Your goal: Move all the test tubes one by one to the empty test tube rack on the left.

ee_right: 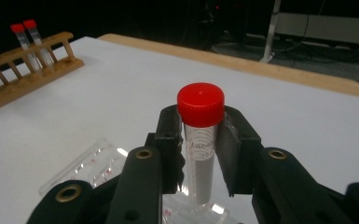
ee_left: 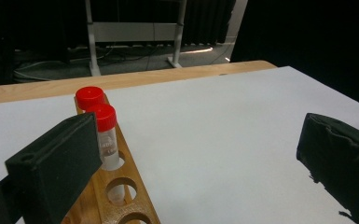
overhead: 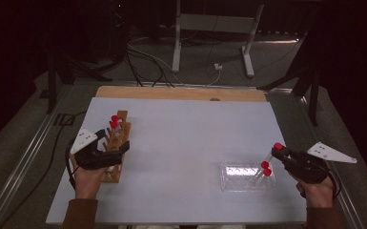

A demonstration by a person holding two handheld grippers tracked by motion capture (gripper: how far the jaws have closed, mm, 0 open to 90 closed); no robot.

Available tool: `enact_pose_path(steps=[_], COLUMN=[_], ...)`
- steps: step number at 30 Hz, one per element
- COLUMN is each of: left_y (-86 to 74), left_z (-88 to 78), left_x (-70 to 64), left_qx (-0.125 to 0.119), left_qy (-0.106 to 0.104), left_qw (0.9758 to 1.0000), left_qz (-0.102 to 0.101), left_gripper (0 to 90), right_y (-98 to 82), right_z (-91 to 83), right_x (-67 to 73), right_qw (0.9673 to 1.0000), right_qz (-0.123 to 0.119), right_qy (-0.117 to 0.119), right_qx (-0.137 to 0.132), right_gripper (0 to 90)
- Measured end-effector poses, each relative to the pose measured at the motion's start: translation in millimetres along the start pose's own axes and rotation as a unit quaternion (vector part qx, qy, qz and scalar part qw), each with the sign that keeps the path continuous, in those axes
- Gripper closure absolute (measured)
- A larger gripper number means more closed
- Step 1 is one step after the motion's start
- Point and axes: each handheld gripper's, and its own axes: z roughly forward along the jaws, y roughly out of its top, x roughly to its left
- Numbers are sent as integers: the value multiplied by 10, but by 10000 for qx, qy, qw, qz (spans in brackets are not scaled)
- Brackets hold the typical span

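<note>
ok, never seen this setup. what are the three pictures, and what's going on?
No robot here: a person holds a two-jaw gripper in each hand. The high view looks down on the white table; the other two cameras ride on the grippers.

The right gripper is shut on a red-capped tube, above a clear plastic rack where two more red-capped tubes stand.

The left gripper is open, its jaws either side of a wooden rack that carries two capped tubes and has empty holes.

It looks like tubes are being moved from one rack to the other.

wooden rack [overhead: 117, 148] with two tubes [overhead: 114, 121] at table's [overhead: 186, 143] left; clear rack [overhead: 245, 176] at right
</note>
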Motion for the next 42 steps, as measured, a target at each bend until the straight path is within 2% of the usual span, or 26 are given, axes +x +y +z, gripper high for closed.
enact_pose_path(steps=[6,14,26,42], left_y=[14,24,98,160], left_z=[-12,19,71,243], left_x=[-25,-102,-262,-535], left_qx=[-45,-28,-81,-156], left_qy=[1,-43,-148,-426], left_qw=[10000,9999,9996,9984], left_qz=[18,89,207,327], left_gripper=[6,6,6,6], right_y=[126,263,480,684], right_z=[4,103,309,641], right_x=[21,103,358,716], right_qw=[9999,9995,9982,9956], right_qz=[-29,-82,-300,-513], right_qy=[36,170,446,757], right_qx=[-119,-247,-258,-184], right_gripper=[711,711,711,710])
